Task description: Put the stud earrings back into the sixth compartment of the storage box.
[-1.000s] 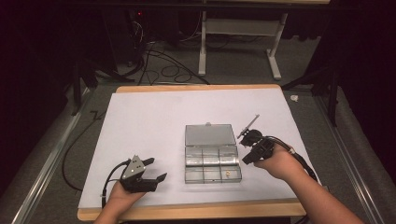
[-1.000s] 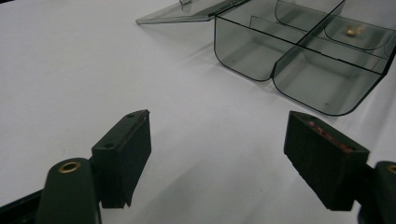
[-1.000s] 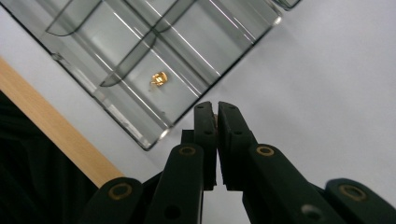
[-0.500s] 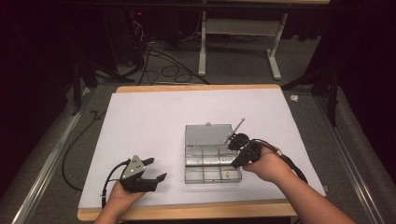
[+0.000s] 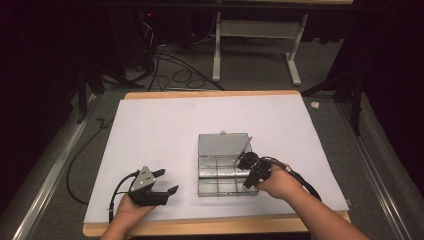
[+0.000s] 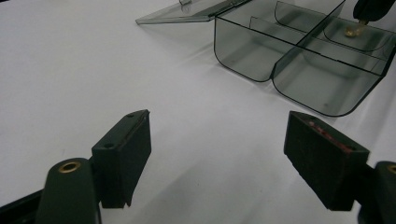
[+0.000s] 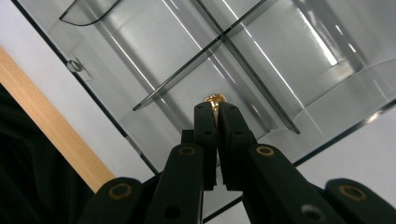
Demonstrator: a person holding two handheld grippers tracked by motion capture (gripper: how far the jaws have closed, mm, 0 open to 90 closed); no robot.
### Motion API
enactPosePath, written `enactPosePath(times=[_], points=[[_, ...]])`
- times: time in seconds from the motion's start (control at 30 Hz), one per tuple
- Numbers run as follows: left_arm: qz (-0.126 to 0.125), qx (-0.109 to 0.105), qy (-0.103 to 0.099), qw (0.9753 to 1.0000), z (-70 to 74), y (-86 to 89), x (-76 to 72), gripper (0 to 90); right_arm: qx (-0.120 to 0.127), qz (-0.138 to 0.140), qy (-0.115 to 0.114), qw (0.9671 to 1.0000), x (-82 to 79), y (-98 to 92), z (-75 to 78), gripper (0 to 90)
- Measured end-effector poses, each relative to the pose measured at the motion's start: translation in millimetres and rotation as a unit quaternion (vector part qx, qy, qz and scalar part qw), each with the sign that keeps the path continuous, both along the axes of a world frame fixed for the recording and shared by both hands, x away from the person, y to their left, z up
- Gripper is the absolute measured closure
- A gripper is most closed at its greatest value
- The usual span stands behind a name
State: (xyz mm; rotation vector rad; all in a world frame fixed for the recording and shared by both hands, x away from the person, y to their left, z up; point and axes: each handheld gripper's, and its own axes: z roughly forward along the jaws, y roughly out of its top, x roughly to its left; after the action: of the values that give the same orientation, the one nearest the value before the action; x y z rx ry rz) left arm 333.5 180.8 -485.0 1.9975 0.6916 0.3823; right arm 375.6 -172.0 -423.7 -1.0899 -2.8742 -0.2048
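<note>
The right gripper is down over the clear box, and in its own view the fingers are pinched on a small brass part, which pokes out just past their tips. That part hangs inside the box, above the floor of a compartment next to the crossing dividers (whether it touches the bottom, I cannot tell). So the whole next move turns on one thing: the part sits straight ahead of the fingers, along their own line, with the compartment floor directly beyond it, so my guess is that a plain release would drop it in there. The lid lies open and flat on the far side, out of the way. Over on the near left of the worktop, the left gripper rests in the hand with its fingers spread wide and nothing between them, well apart from the box. The right hand is clearly the nearer one.
</note>
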Motion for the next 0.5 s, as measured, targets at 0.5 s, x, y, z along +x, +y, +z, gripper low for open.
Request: enactPosePath(times=[0.5], points=[[0.0,0.0,0.0,1.0,0.0,0.0,0.0,23.9,0.009,-0.003,0.0,1.0,3.1,-1.2,-7.8,86.6]])
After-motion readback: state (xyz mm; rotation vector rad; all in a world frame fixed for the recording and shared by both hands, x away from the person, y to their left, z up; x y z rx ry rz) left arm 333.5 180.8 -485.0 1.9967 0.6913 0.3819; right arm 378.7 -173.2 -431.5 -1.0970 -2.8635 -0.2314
